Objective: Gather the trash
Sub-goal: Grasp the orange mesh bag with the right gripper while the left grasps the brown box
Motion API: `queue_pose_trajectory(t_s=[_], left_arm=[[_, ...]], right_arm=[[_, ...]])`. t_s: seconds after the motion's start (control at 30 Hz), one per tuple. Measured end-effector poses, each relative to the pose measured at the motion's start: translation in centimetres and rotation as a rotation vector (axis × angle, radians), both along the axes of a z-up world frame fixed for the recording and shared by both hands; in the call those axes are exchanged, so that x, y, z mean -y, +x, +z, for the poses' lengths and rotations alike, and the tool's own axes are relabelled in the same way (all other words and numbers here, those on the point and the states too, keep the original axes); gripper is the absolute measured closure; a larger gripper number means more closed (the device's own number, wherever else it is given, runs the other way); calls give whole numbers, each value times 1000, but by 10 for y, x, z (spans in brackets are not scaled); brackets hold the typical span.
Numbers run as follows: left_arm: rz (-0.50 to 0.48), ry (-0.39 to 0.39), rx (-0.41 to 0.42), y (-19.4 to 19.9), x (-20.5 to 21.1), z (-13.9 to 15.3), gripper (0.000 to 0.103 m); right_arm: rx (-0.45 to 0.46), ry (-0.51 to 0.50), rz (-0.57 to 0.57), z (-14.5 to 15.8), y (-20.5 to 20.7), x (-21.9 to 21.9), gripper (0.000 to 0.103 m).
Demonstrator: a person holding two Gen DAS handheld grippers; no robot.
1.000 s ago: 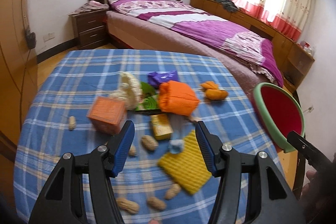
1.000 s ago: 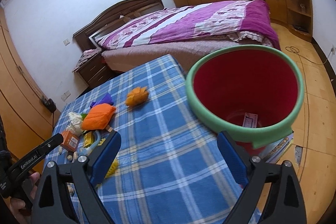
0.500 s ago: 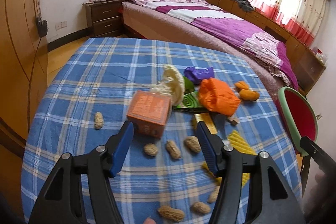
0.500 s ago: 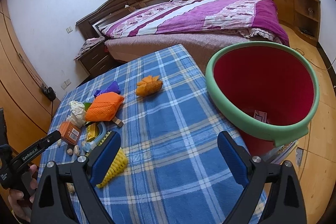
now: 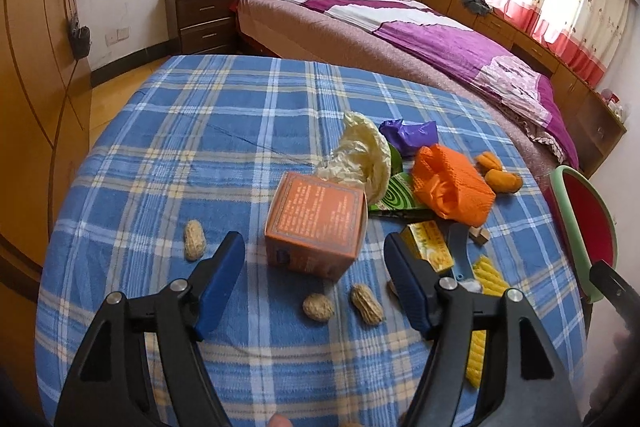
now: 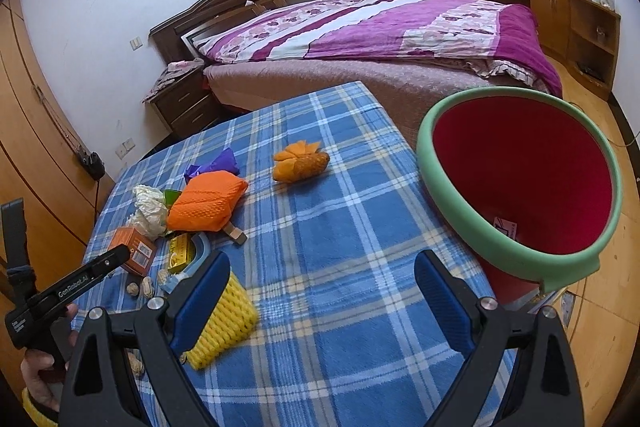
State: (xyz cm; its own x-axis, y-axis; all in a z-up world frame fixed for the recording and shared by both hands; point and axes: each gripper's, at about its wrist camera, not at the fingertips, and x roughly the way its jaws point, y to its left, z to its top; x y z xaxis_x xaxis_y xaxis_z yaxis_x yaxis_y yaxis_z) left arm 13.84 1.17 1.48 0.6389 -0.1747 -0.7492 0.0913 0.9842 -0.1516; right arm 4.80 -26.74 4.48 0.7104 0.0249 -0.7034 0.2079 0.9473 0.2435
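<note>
Orange cardboard box [image 5: 316, 225] and other litter lying uncollected on worktop [image 5: 224, 131]; both claws, left [image 5: 316, 281] and right [image 6: 322, 297], gaping empty.

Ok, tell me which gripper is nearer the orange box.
Left. The left gripper is open right in front of the orange box, fingers framing it. The right gripper is open farther off, toward the bin.

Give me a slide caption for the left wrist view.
Open left gripper lines up on the orange box amid trash on the plaid table.
</note>
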Motion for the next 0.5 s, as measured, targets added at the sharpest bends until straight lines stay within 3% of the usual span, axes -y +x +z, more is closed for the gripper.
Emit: queue_pose_trajectory(t_s=[0.2,0.33,0.5], left_arm=[[6,20,-9,11,0,-7,31],[11,-17,-15,16,-5,-10,31],[-2,-46,-2,16,-7,-13,46]], right_arm=[[-1,-12,32,3,13,-9,7],[-2,-17,63,3,28,-19,7],[-11,-13,108,1,52,-36,7]])
